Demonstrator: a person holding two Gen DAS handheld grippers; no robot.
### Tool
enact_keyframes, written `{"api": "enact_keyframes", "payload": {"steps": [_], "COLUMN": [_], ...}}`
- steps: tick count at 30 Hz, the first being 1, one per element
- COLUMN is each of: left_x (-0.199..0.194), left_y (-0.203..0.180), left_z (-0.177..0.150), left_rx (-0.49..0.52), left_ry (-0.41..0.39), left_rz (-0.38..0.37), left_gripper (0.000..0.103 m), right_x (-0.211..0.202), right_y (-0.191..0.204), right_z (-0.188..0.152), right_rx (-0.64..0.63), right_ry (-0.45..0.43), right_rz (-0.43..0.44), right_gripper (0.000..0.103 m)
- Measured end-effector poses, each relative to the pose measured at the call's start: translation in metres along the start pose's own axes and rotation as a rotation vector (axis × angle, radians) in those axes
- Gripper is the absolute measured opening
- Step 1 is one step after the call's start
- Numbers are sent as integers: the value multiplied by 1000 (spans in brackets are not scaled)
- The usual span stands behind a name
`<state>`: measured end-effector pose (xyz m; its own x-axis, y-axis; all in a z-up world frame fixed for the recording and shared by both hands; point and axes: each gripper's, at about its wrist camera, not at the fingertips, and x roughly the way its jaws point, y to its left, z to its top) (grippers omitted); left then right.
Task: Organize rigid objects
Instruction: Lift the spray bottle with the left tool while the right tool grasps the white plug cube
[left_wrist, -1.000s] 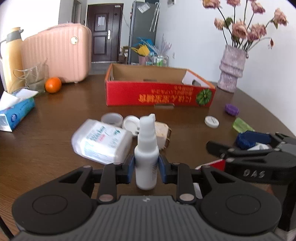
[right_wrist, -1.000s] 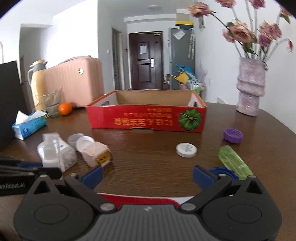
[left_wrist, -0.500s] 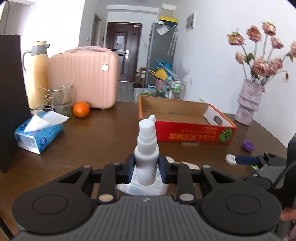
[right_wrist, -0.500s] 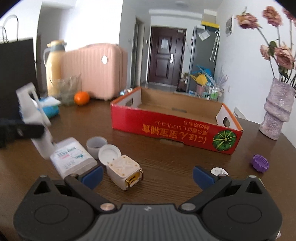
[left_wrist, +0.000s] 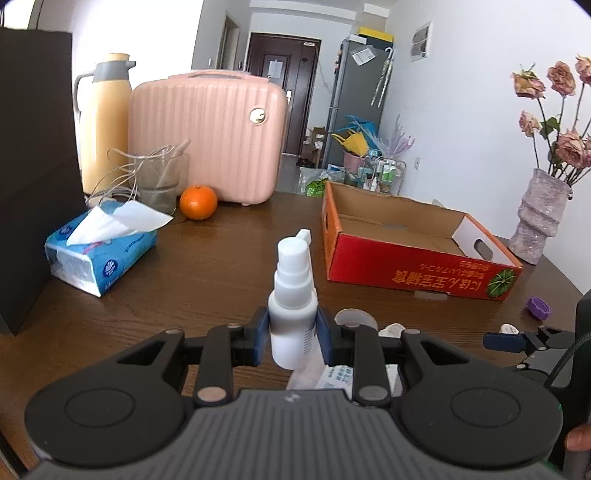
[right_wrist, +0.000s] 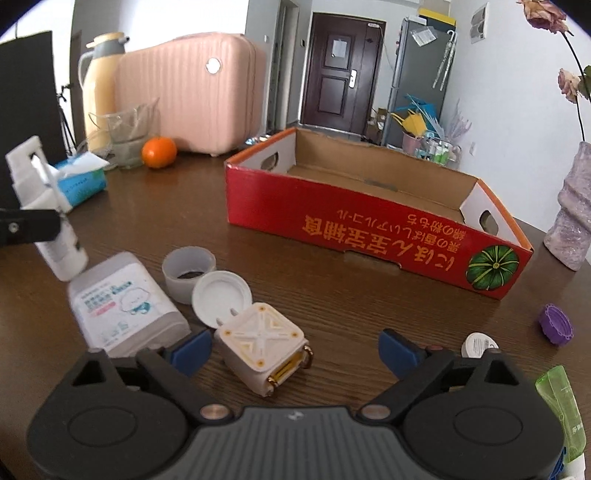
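Two grips are in play, and each carries its own risk. The left gripper (left_wrist: 291, 338) is clamped on the white spray bottle (left_wrist: 292, 306), pads pressing its lower body while the nozzle end stands clear above. Seen from the right wrist, the bottle (right_wrist: 42, 218) hangs tilted over the table's left side, its base just above the flat wipes pack (right_wrist: 125, 302). Held that low on a smooth round body, it could pivot or slip between the pads if swung quickly toward the red cardboard box (left_wrist: 417, 254), which sits open and apparently empty toward the table's far right. The box's near wall is the other hazard: a low carry could knock the bottle's base against it.

The right gripper (right_wrist: 295, 349) has its jaws wide but closing, with the cream plug adapter (right_wrist: 264, 349) lying on the table between them, nearer the left pad. The pads do not appear to touch it yet, though its near end is hidden behind the gripper body. Off-centre like this, closing could shove the adapter sideways or twist it rather than seat it squarely, and it could bump the white cap (right_wrist: 221, 295) and the translucent cup (right_wrist: 189, 271) just behind it. The purple cap (right_wrist: 556, 325) and the small white lid (right_wrist: 478, 343) lie near the table's right edge, where a stray sweep could send them off.
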<state>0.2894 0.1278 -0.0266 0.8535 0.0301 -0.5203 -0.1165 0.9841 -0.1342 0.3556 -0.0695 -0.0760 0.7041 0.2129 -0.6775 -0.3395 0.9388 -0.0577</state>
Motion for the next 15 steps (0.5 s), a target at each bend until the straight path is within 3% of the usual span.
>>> {"api": "enact_keyframes", "payload": {"steps": [6,11,15], "left_x": [2,0,-2], "left_y": [1,-2,-3], "left_z": [-1,-2,-4], "left_rx": [-4,2,9], "left_ry": [5,3,1], "left_rz": [-3,-10,-16], "left_gripper": [28,28,28], "right_x": [5,9,8], "right_y": [4,8,11], "right_z": [1,-1,-3], "right_rx": [-12,-27,-36], "right_ry": [11,30,11], "right_rz": [25,56,40], "right_gripper": [84,57,57]}}
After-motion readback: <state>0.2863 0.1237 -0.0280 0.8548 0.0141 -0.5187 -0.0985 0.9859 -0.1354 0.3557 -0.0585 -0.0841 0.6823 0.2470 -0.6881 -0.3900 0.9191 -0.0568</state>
